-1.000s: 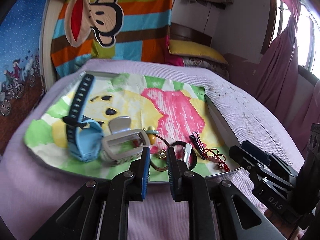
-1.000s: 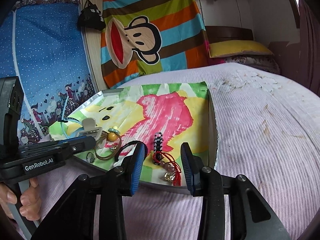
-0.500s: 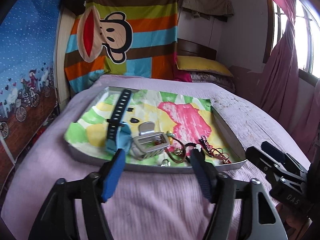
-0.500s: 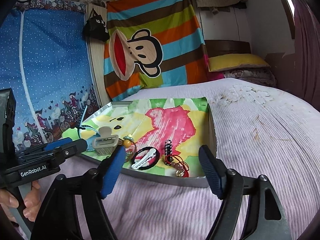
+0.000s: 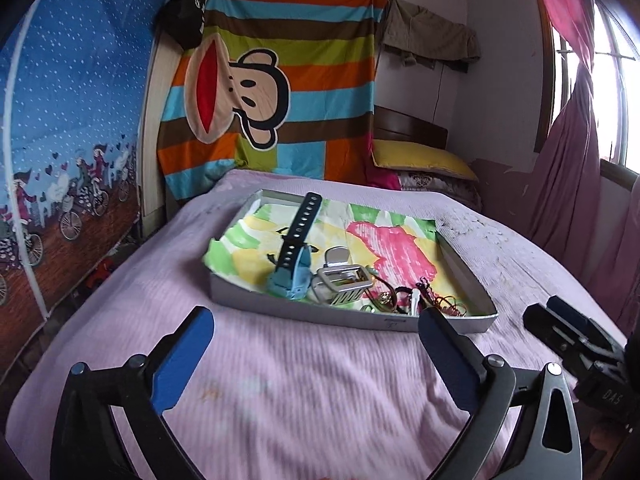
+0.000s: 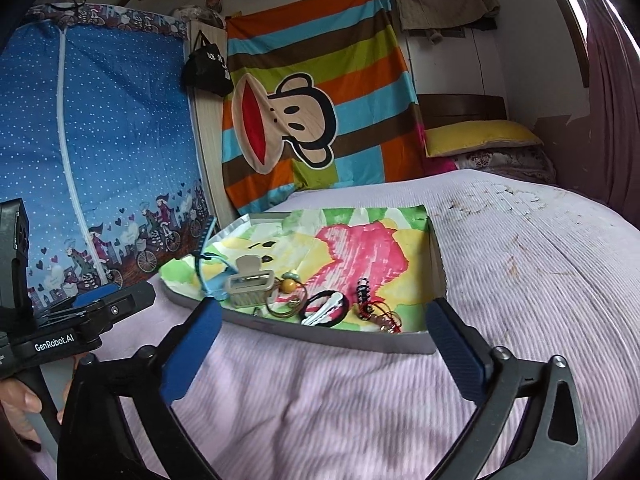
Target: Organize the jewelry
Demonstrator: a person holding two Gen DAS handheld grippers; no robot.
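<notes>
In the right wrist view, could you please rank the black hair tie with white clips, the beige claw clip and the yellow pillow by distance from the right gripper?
From the right gripper:
1. Black hair tie with white clips, front of the tray.
2. Beige claw clip, further left in the tray.
3. Yellow pillow, at the bed's head.

Both grippers opened, withdrawn.

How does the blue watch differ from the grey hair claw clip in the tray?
The blue watch is long, with a dark perforated strap stretching toward the tray's far end; the grey hair claw clip is short and boxy. The watch is blue and dark; the clip is pale grey. Both lie side by side inside the tray.
</notes>
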